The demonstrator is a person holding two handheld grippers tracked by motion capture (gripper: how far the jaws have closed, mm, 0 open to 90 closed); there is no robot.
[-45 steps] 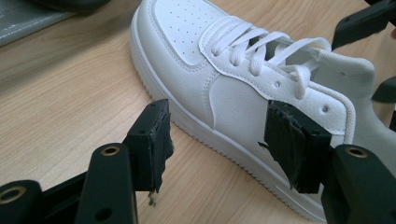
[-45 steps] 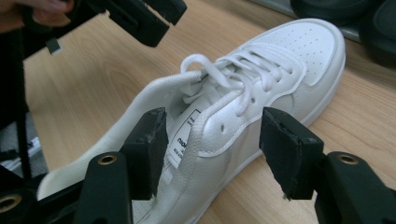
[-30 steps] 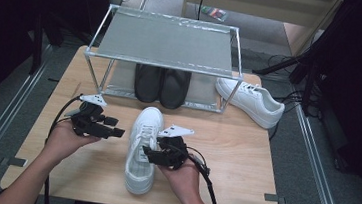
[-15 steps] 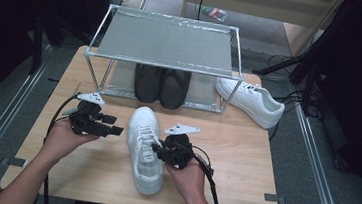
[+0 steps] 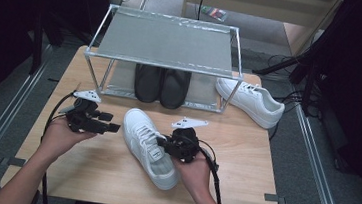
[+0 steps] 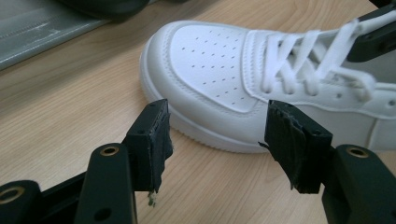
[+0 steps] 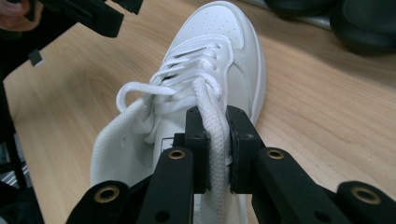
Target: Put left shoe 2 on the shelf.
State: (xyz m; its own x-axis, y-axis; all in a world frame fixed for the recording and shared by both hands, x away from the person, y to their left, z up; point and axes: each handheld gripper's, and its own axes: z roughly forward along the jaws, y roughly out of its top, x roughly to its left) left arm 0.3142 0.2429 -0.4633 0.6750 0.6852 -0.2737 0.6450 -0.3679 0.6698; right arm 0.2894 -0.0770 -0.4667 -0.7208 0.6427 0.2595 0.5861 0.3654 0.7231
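A white sneaker [image 5: 145,146] lies on the wooden table [image 5: 249,154], toe towards the back left. My right gripper [image 5: 161,144] comes at it from the right. Its jaws have just been closing and now pinch the padded tongue [image 7: 205,100] between the pads, as the right gripper view [image 7: 215,126] shows. To the left of the toe my left gripper [image 5: 115,127] is open. In the left gripper view its jaws [image 6: 217,135] stand wide apart, just short of the toe cap [image 6: 210,70], with nothing between them.
A metal-framed rack [image 5: 165,40] stands at the back of the table, with a pair of black shoes [image 5: 163,85] on its lower level. A second white sneaker [image 5: 252,101] lies to the right of the rack. Cables trail from both grippers.
The right gripper has shut on the sneaker's tongue and shifted right. The sneaker has swung, its heel now nearer the right hand. The left gripper has stayed put.
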